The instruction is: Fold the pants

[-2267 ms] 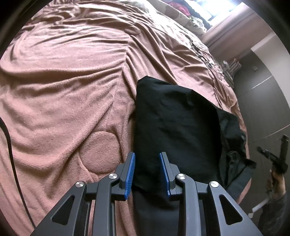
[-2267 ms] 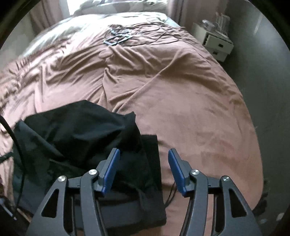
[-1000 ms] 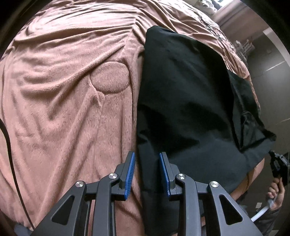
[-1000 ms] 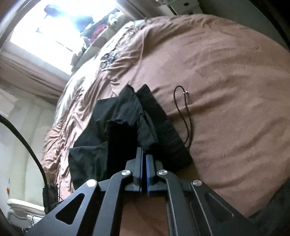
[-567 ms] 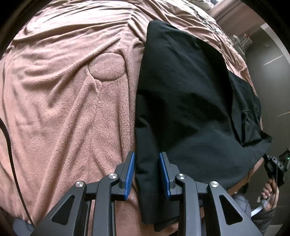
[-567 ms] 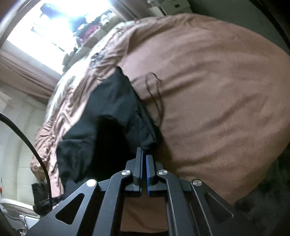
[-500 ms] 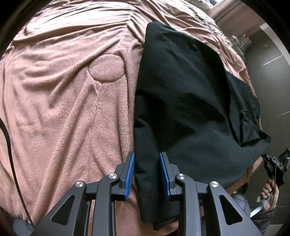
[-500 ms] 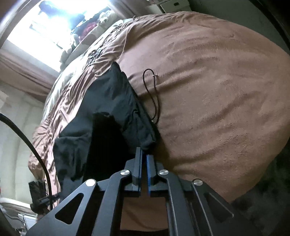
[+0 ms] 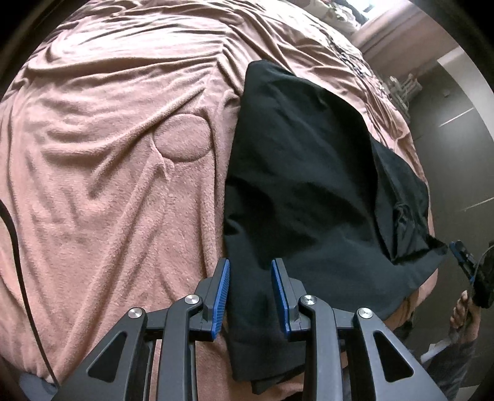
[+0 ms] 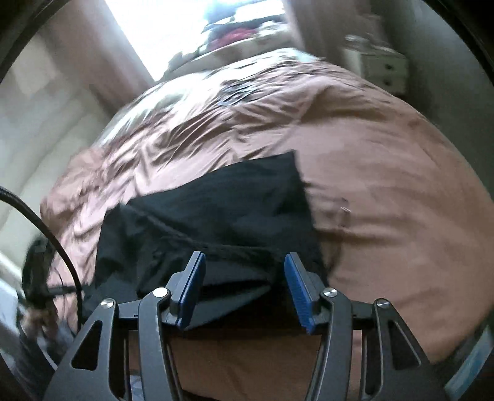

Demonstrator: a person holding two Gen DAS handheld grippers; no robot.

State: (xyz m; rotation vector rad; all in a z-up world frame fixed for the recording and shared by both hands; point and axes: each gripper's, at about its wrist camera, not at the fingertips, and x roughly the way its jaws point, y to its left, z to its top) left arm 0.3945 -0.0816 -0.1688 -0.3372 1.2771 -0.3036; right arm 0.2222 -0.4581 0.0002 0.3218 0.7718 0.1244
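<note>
Pink blanket (image 9: 108, 154), white drawers (image 10: 384, 69), bright window (image 10: 191, 27)

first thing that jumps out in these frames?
The black pants dominate: a dark slab on the wrinkled pink blanket, running to the bed's near edge. The left gripper straddles the pants' near left edge, blue pads on either side of the cloth. In the blurred right wrist view, the right gripper has its jaws opening above the bunched waistband end, pads not pressing the cloth.
</note>
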